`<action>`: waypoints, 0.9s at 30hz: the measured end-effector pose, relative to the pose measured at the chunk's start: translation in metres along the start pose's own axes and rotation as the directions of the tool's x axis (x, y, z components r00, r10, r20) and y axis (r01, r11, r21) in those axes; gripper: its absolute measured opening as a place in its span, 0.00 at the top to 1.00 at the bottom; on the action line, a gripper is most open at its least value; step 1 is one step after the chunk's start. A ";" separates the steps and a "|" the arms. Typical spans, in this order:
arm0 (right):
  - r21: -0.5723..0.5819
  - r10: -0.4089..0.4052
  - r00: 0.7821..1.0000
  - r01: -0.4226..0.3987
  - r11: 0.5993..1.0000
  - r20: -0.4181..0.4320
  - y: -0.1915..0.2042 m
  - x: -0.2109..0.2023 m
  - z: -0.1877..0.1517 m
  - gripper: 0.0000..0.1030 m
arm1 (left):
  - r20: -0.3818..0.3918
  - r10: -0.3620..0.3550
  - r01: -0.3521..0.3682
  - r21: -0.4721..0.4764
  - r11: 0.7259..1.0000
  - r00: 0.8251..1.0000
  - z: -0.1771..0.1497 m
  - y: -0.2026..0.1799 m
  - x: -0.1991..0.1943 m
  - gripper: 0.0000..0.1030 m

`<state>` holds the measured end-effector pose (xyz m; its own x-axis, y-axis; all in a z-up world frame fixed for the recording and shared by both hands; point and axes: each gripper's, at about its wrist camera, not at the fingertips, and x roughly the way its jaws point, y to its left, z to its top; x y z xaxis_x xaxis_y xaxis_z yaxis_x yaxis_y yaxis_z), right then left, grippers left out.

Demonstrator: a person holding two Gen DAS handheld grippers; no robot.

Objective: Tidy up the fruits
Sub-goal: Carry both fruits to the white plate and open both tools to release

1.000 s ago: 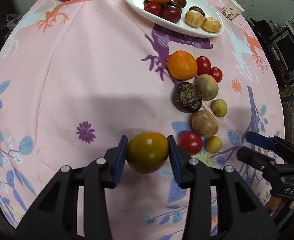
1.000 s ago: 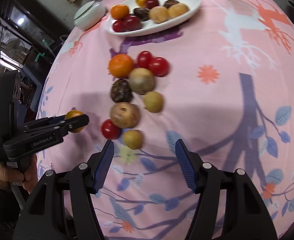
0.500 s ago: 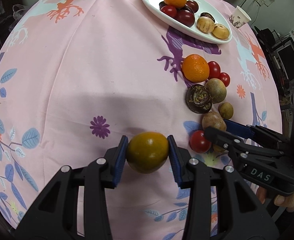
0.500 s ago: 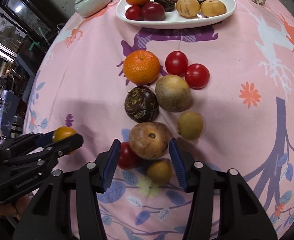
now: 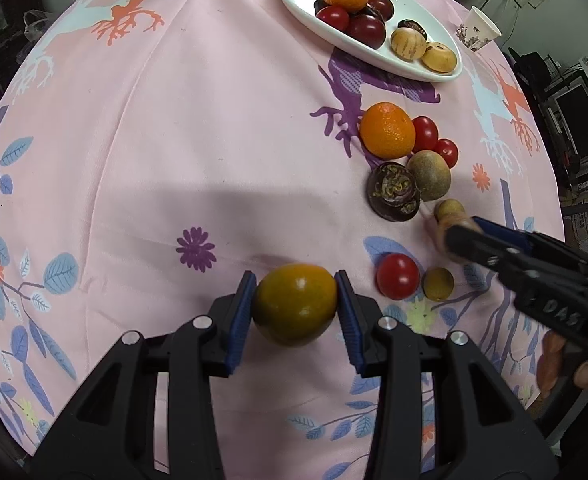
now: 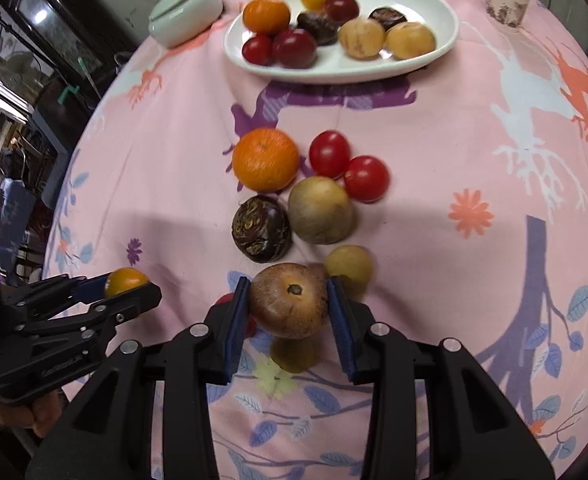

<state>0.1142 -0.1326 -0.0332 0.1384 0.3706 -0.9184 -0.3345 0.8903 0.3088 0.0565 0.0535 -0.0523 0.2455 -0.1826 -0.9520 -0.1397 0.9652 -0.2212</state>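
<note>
Fruit is now between both sets of pads: the right claw (image 6: 287,304) has just closed on the brown round fruit (image 6: 289,300) in the loose row, while the left claw (image 5: 296,306) grips a yellow-green tomato (image 5: 294,304) above the bench (image 5: 173,140). Both picks look ready for the white dish (image 6: 434,40) far ahead. Neighbours crowd the right claw closely; open cloth lies left of it
</note>
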 end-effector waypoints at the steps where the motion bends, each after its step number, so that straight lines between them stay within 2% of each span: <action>1: 0.009 0.000 1.000 0.000 1.000 0.009 -0.006 -0.006 -0.001 0.62 | 0.002 0.000 0.000 0.001 1.000 1.000 0.001 0.000 -0.001 0.61; 7: 0.070 -0.006 0.999 0.003 0.998 0.041 -0.035 -0.030 -0.006 0.62 | 0.023 0.000 -0.001 0.027 1.000 1.000 0.009 -0.009 -0.010 0.61; 12: 0.095 -0.013 0.996 0.004 0.996 0.093 -0.048 -0.051 0.004 0.62 | 0.064 -0.009 0.005 0.067 0.998 0.998 0.030 -0.023 -0.025 0.61; 20: 0.070 0.022 0.980 -0.037 0.997 0.196 -0.047 -0.076 0.050 0.62 | 0.126 -0.048 0.029 0.151 0.988 0.991 0.084 -0.060 -0.037 0.61; 27: 0.090 0.077 0.965 -0.103 0.991 0.250 -0.053 -0.071 0.106 0.62 | 0.159 -0.075 0.047 0.178 0.983 0.984 0.141 -0.084 -0.028 0.60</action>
<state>0.2206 -0.1777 0.0420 0.3411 0.4925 -0.8007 -0.2613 0.8679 0.4225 0.1961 0.0040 0.0231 0.4051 -0.2228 -0.8867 0.0445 0.9735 -0.2243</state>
